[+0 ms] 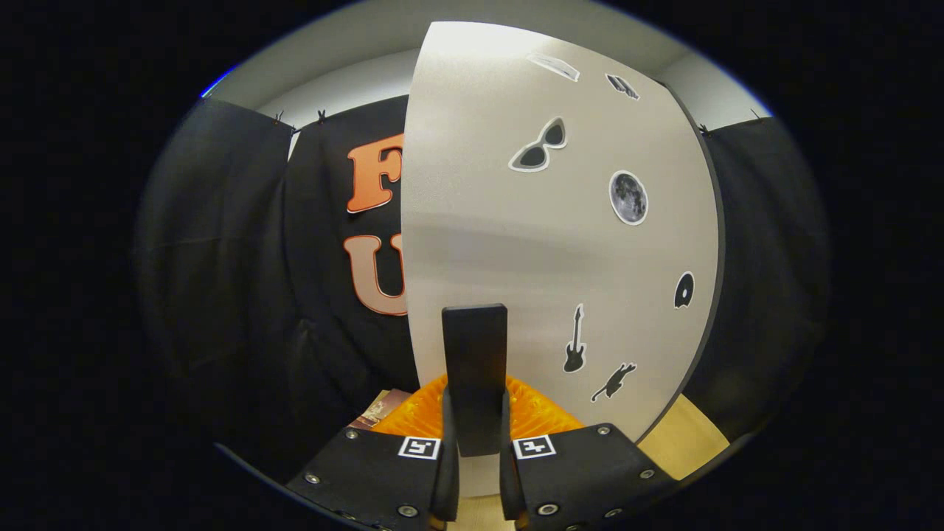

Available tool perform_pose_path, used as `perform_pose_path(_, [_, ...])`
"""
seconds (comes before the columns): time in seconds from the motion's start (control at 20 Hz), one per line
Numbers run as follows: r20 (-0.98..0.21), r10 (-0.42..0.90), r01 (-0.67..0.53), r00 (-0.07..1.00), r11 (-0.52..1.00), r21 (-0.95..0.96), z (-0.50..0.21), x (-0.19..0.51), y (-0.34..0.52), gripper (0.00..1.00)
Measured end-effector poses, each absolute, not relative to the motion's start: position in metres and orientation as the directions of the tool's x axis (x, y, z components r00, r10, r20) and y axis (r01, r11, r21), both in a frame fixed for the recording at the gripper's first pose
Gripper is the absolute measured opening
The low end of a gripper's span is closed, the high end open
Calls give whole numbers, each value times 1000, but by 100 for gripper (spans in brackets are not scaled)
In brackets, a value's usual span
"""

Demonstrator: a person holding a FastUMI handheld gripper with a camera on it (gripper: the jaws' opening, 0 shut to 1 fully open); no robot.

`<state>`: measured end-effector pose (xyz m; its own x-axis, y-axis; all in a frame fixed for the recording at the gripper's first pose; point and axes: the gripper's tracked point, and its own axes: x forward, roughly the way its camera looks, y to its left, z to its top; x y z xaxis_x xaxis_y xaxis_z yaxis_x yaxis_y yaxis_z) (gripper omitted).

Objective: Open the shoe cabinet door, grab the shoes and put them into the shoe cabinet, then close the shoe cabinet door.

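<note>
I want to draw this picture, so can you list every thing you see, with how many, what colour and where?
door: one, pale grey, just beyond the jaws
handle: one, black, upright, gripped between the jaws
stickers: seven, black and white, on the door; among them sunglasses, moon, guitar
orange thing: one, ribbed, behind the handle, too hidden to name
wood surface: one, light tan, below the door
cloth wall: black, behind the door
gripper: one, black, shut on the handle
</note>
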<state>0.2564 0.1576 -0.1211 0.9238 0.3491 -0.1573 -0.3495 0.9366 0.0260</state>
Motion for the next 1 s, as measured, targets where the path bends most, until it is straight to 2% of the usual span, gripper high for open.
perform_pose_path(0.5, [-150,485,-489,861,872,13,-119,244,143,22])
perform_pose_path(0.8, [-155,659,-667,736,745,1,-116,234,130,22])
perform_pose_path(1.0, [-154,732,-740,664,673,5,-115,228,112,22])
